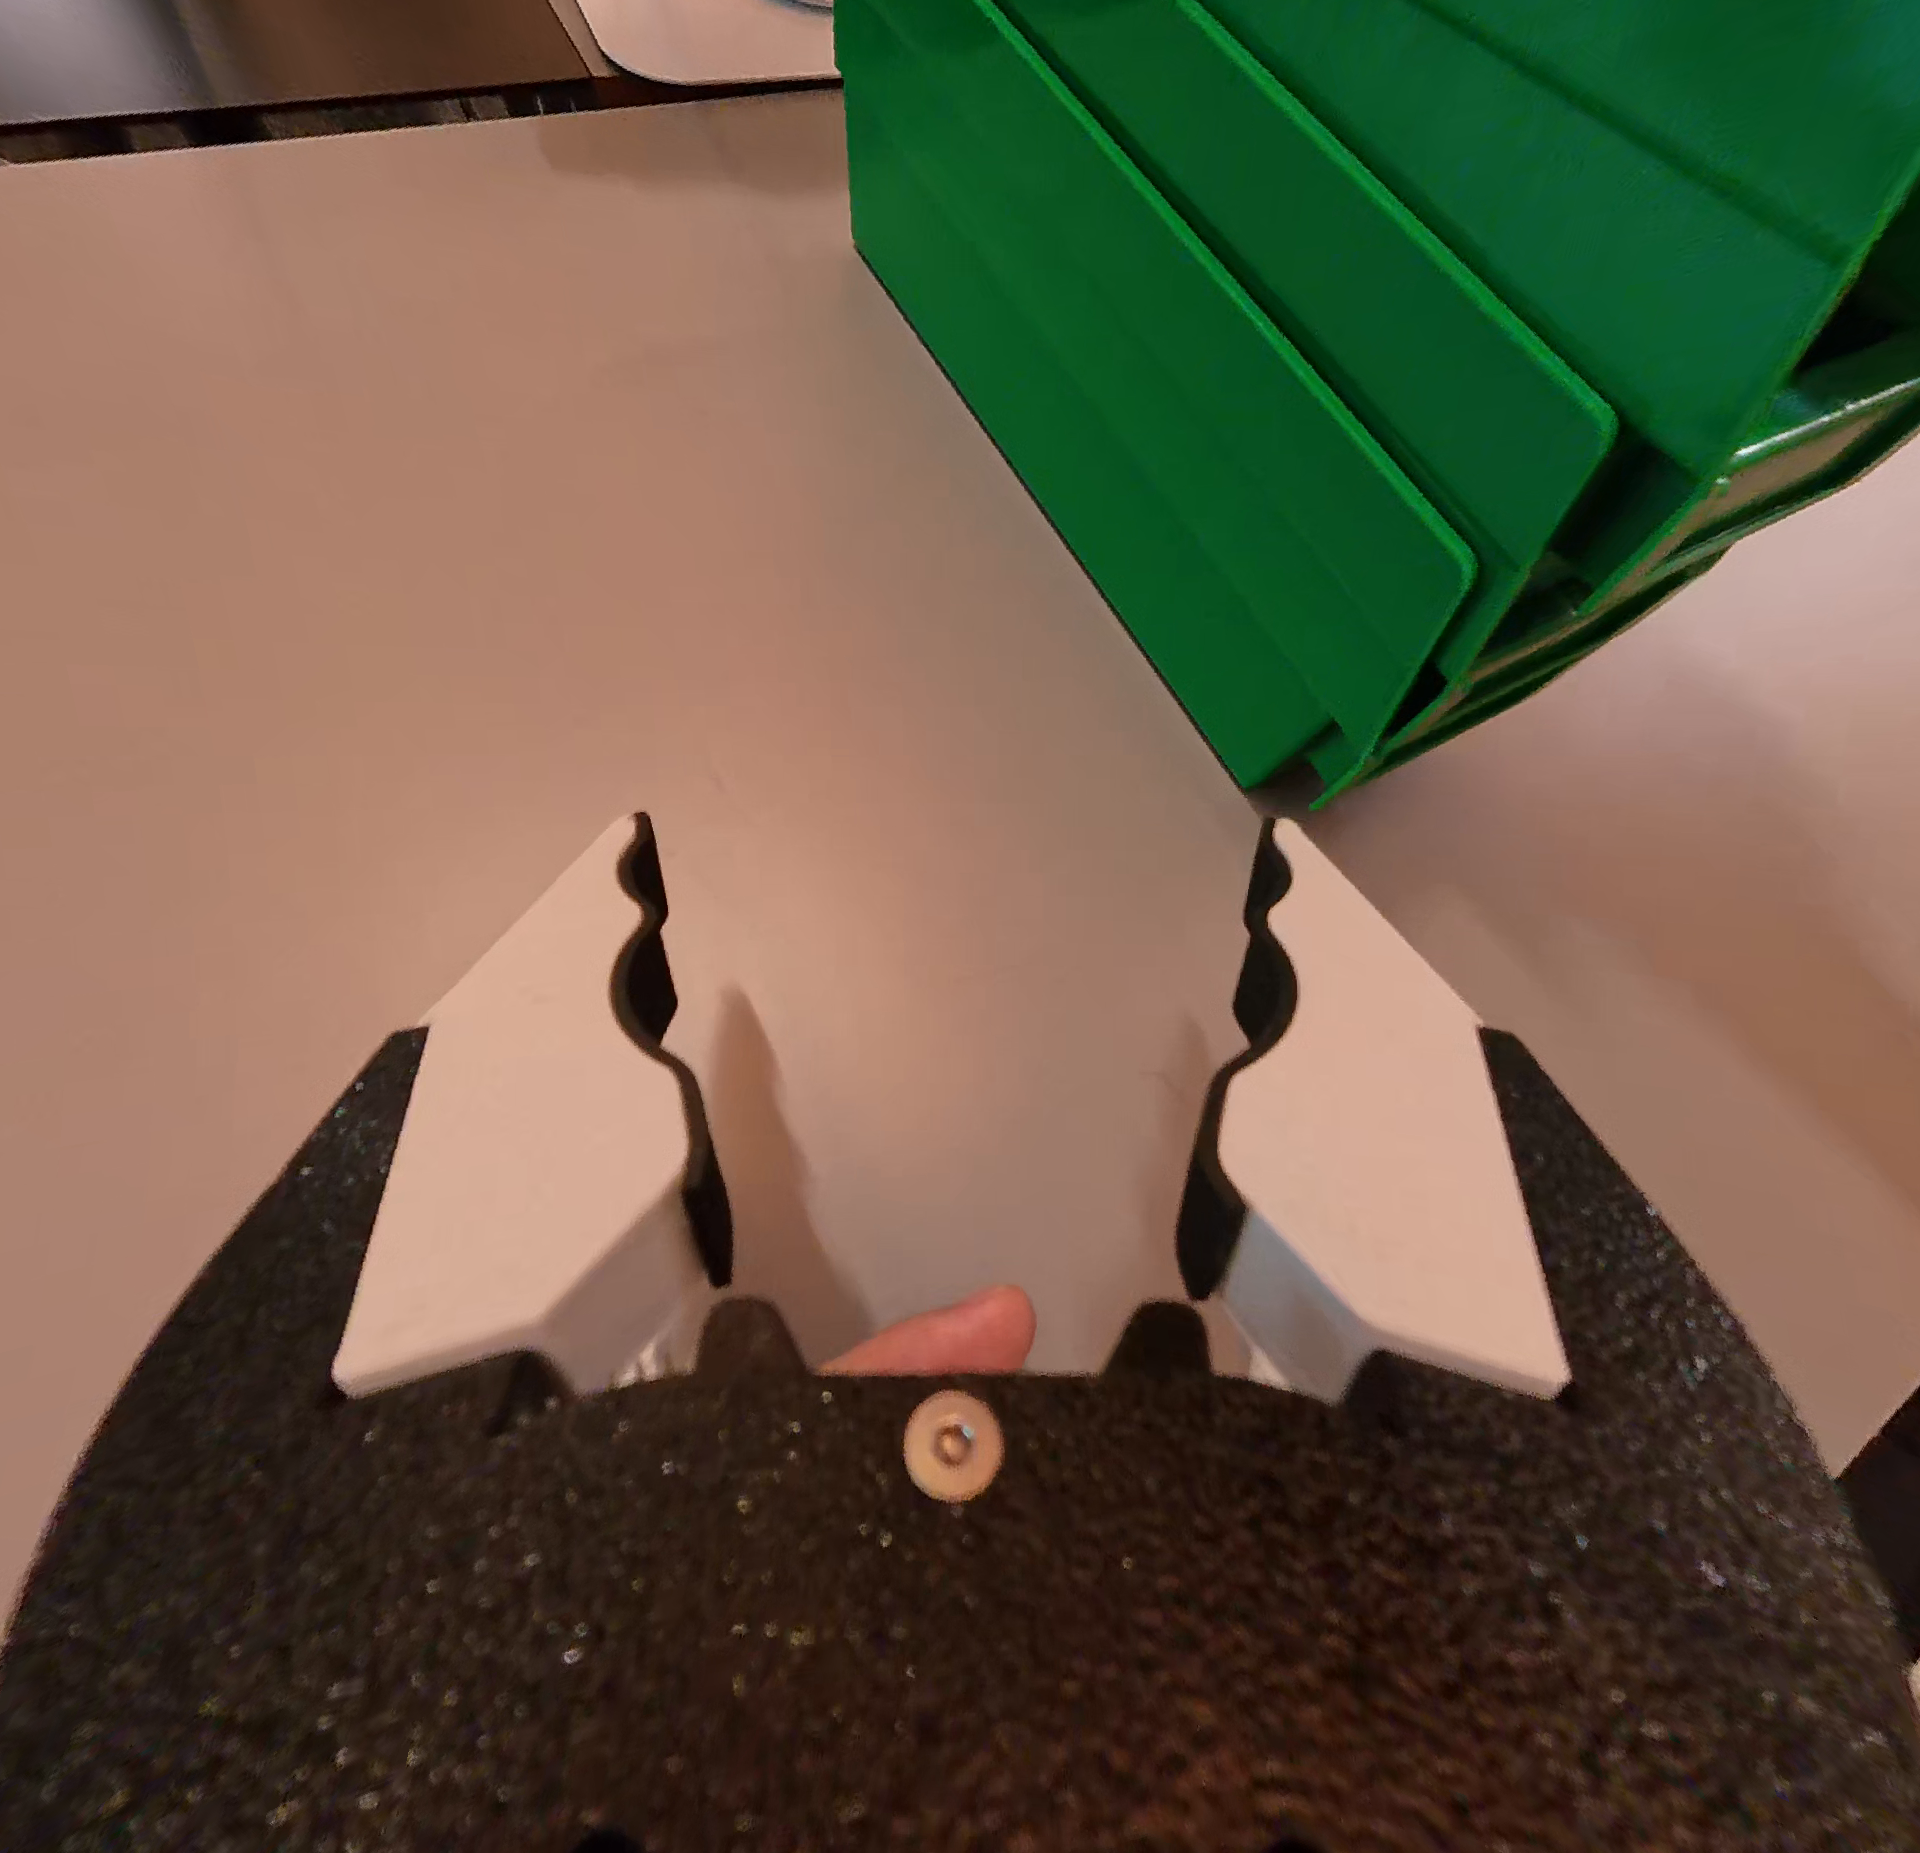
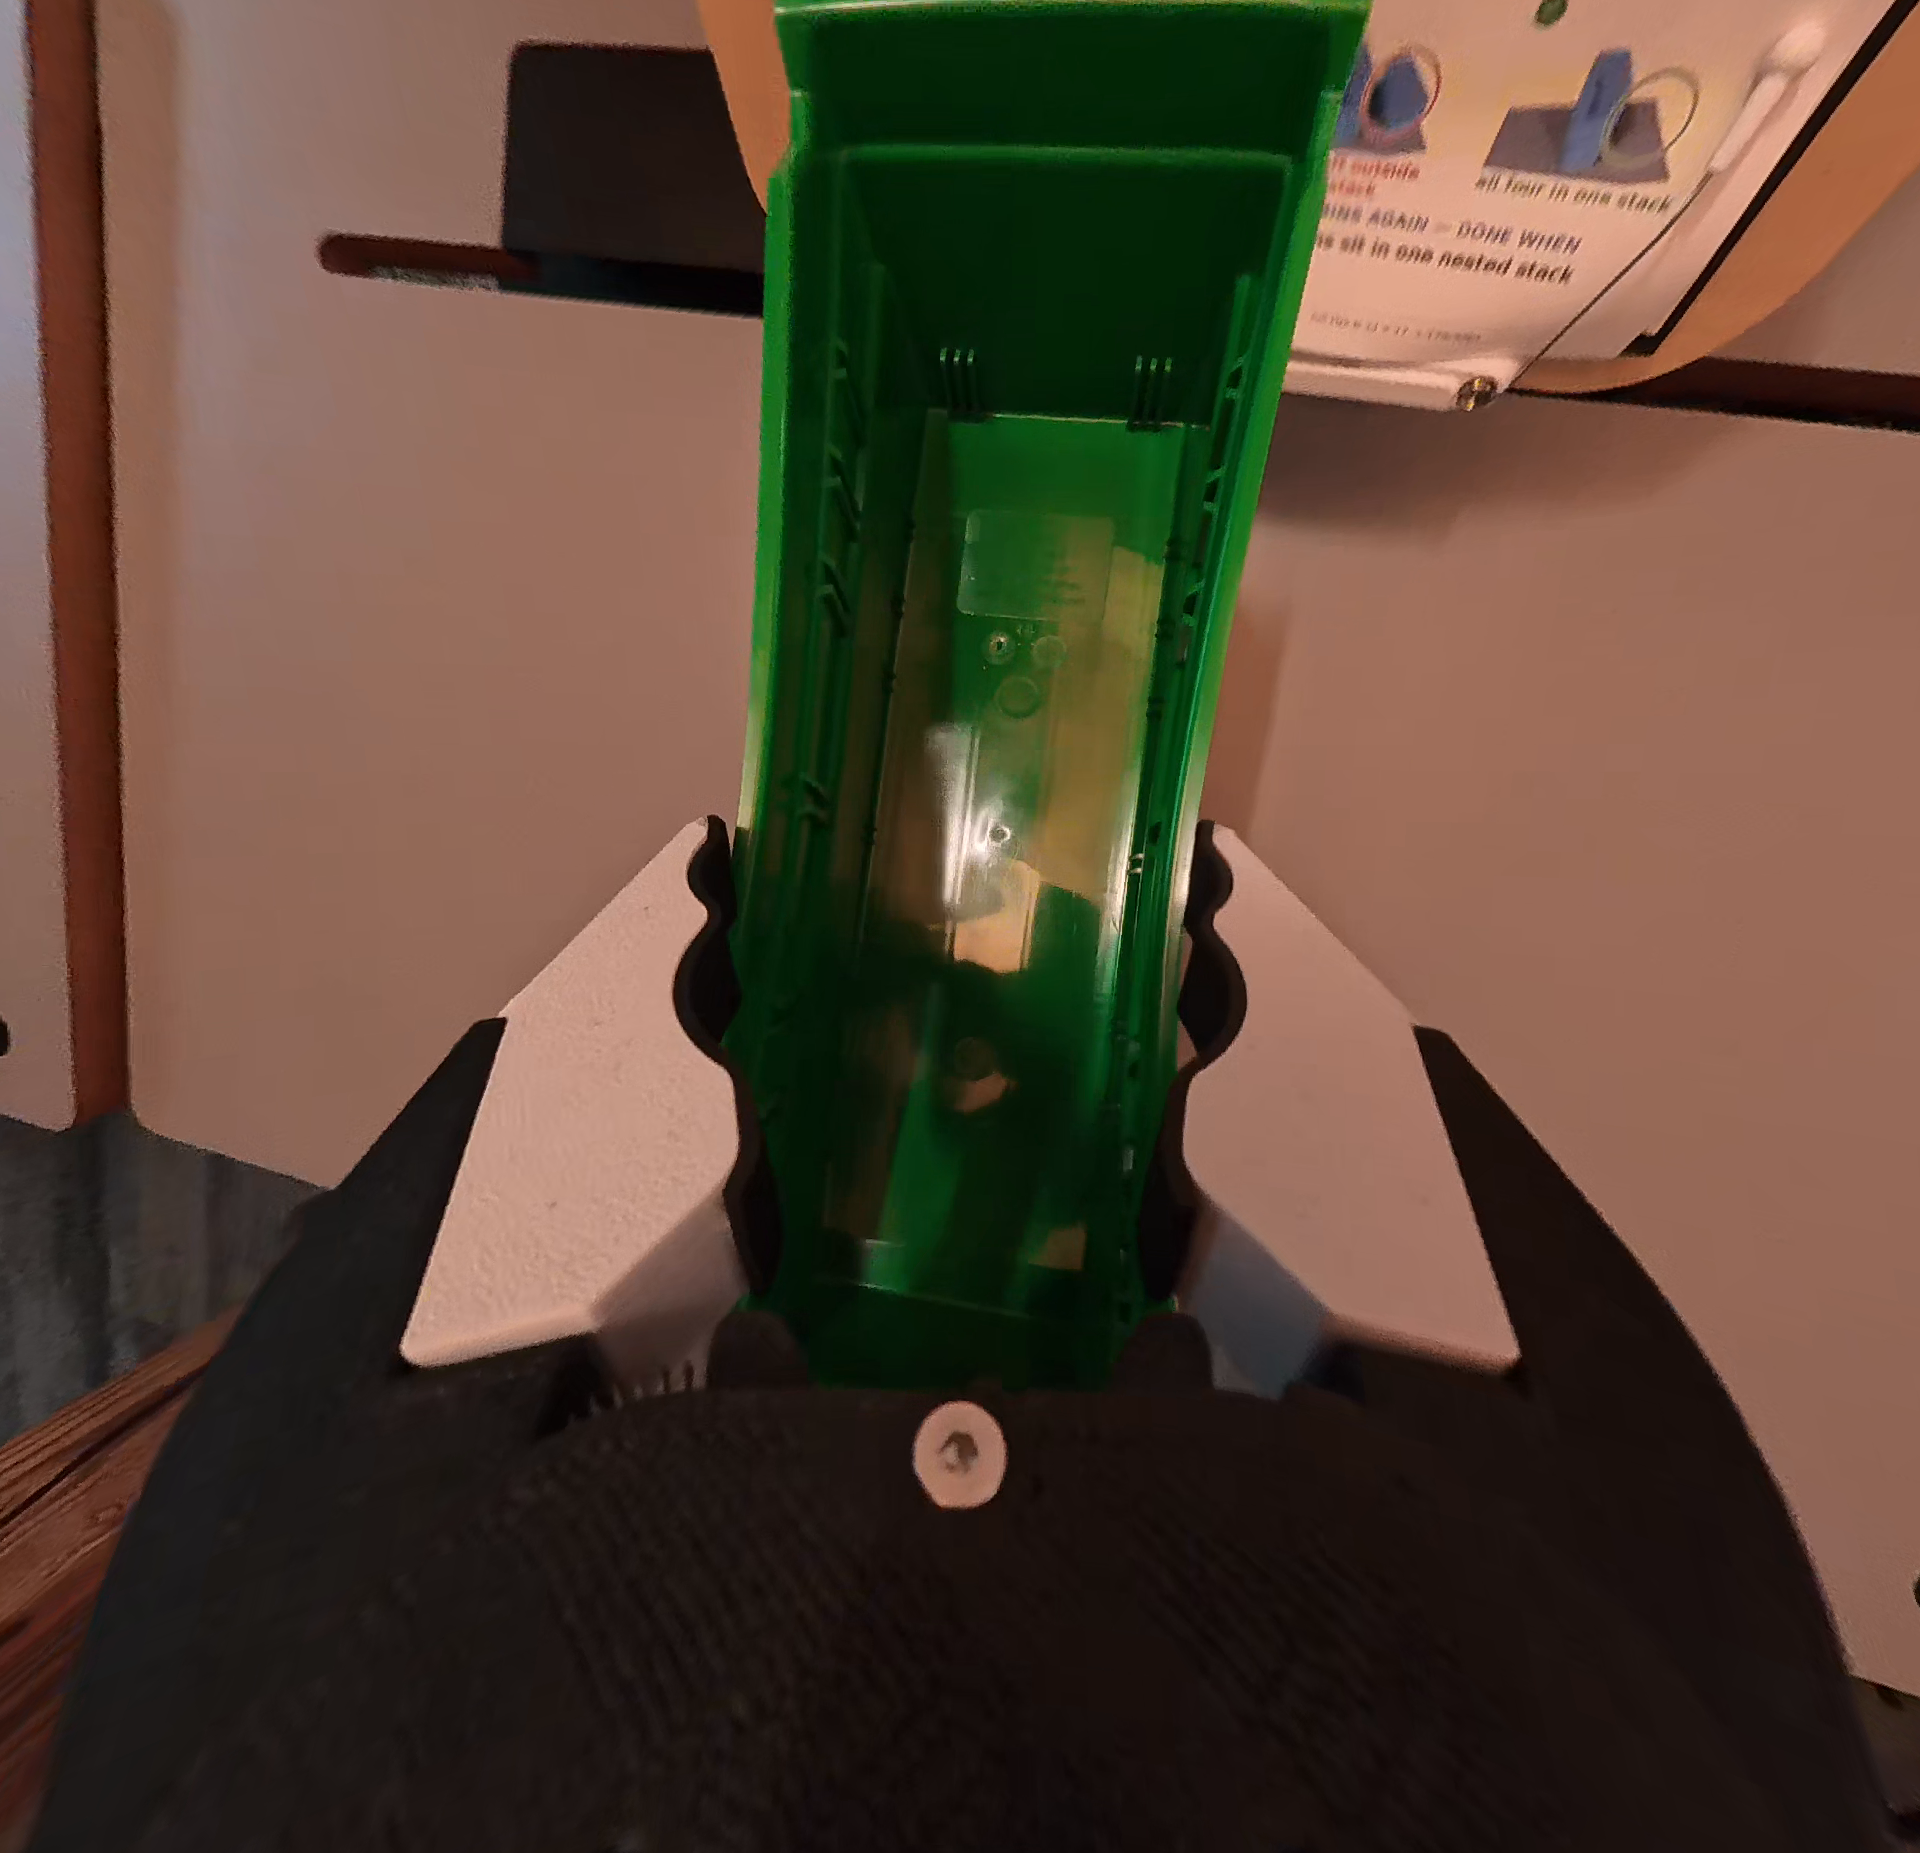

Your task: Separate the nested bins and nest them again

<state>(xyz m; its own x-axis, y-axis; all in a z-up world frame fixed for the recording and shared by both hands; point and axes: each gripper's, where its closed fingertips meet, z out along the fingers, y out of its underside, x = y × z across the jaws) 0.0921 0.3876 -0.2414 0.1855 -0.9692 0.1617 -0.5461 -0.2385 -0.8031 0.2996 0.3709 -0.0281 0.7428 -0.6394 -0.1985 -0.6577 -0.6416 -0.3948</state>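
Observation:
A stack of nested green bins (image 1: 1299, 349) stands on the pale table at the upper right of the left wrist view, its side walls fanned out in layers. My left gripper (image 1: 951, 827) is open and empty above the table, its right fingertip close to the stack's near corner. My right gripper (image 2: 961, 837) is shut on the side walls of a green bin (image 2: 1029, 577), holding it above the table with its open top facing the camera. A second bin appears nested inside it.
The pale table (image 1: 416, 556) stretches left of the stack. A dark recessed panel (image 1: 260, 27) lies at its far edge. In the right wrist view an instruction sheet (image 2: 1558, 141) hangs at the upper right, and a wooden post (image 2: 73, 453) stands left.

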